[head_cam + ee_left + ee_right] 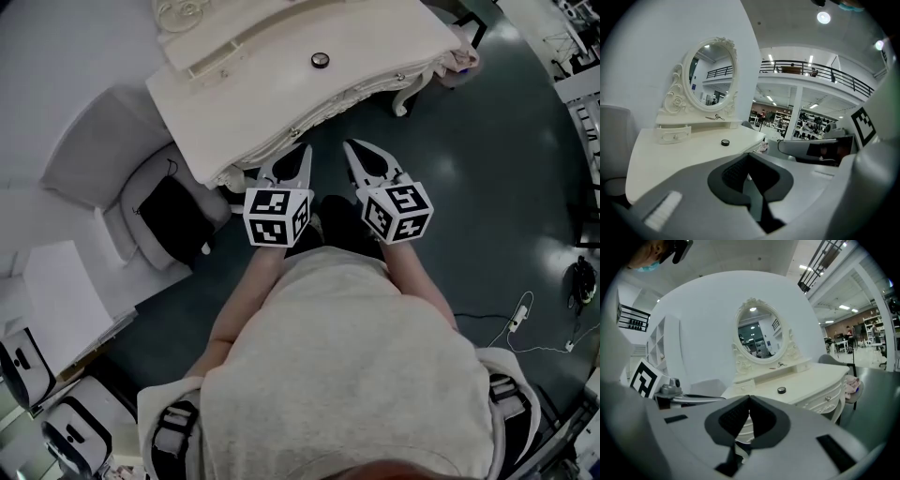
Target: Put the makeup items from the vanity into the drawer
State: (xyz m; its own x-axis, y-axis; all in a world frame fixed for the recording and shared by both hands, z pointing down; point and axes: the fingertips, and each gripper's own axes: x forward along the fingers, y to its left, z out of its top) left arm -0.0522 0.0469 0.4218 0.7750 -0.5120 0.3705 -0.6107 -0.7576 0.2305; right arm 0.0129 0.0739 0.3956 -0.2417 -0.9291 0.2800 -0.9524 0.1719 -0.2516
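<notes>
The left gripper point(305, 150) and the right gripper point(349, 146) are held with jaws pressed together, nothing pinched, just off the scalloped front edge of the cream vanity point(253, 89). A small round black compact point(321, 60) is seen at 12 o'clock on the bare top, well apart from both. A small drawer point(675, 133) is set below the oval mirror point(711, 75). Open dark floor point(487, 169) is left at 2 o'clock

One cream tabletop point(272, 94) is pictured with one oval mirror point(711, 75), one small drawer point(675, 133), one round black compact point(321, 60) and one thin metal tool point(715, 117). Two claws, left claw point(306, 150) and right claw point(349, 146), and one grey chair point(94, 159) are also counted.
</notes>
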